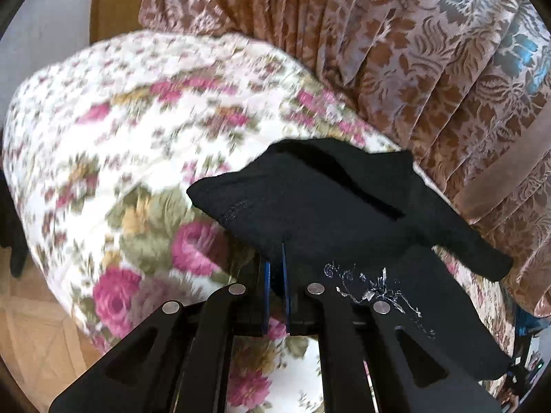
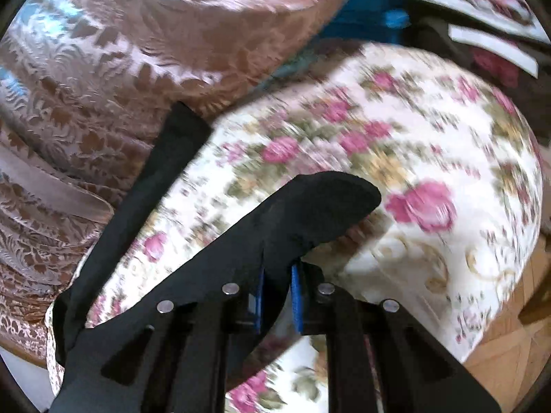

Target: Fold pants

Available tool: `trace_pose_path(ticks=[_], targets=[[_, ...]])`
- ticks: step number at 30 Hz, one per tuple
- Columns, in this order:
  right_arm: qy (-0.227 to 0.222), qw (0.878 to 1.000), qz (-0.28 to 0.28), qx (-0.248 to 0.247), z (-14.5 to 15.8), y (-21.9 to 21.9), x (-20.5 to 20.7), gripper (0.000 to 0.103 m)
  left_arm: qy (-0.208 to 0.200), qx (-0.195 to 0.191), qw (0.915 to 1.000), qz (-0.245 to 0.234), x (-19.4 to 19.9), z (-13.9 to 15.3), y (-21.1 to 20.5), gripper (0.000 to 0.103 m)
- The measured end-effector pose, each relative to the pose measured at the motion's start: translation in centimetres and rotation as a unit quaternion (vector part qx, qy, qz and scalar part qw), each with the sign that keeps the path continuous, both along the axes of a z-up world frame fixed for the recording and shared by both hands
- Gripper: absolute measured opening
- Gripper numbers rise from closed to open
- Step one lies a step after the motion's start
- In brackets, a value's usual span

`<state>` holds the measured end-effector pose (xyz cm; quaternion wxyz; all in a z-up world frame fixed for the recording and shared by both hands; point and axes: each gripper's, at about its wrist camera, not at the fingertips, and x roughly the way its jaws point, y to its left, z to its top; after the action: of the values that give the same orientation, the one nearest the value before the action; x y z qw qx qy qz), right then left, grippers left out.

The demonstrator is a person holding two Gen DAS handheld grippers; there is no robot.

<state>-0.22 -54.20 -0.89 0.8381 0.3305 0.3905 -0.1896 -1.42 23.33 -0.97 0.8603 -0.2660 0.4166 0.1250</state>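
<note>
Above the floral bedspread (image 1: 113,130): one pair of black pants (image 1: 330,199), lifted. Two grippers, left gripper (image 1: 275,275) and right gripper (image 2: 277,275), each clamped on the fabric. One brown patterned curtain (image 1: 413,51) behind.

no readable text, labels or numbers anywhere.

The pants (image 1: 330,203) hang from both tools over the bedspread (image 1: 137,137), curtain (image 1: 413,51) behind.
</note>
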Motion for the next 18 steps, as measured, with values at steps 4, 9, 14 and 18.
trace_pose_path(ticks=[4, 9, 14, 18], targets=[[0.036, 0.999, -0.026, 0.023, -3.5, -0.5, -1.1, 0.011, 0.033, -0.014, 0.9993, 0.008, -0.9, -3.4, 0.2, 0.005], [0.038, 0.997, -0.037, 0.054, -5.4, -1.4, -2.2, 0.015, 0.063, -0.011, 0.998, 0.004, -0.5, -6.1, 0.2, 0.01], [0.058, 0.996, -0.074, -0.008, -2.8, -2.1, -3.7, 0.073, 0.072, 0.052, 0.9953, 0.038, -1.4, -4.0, 1.8, 0.047], [0.032, 0.994, -0.073, -0.07, 0.9, -0.6, -4.2, 0.073, 0.009, 0.019, 0.9993, 0.032, -2.4, -0.9, 3.2, 0.047]])
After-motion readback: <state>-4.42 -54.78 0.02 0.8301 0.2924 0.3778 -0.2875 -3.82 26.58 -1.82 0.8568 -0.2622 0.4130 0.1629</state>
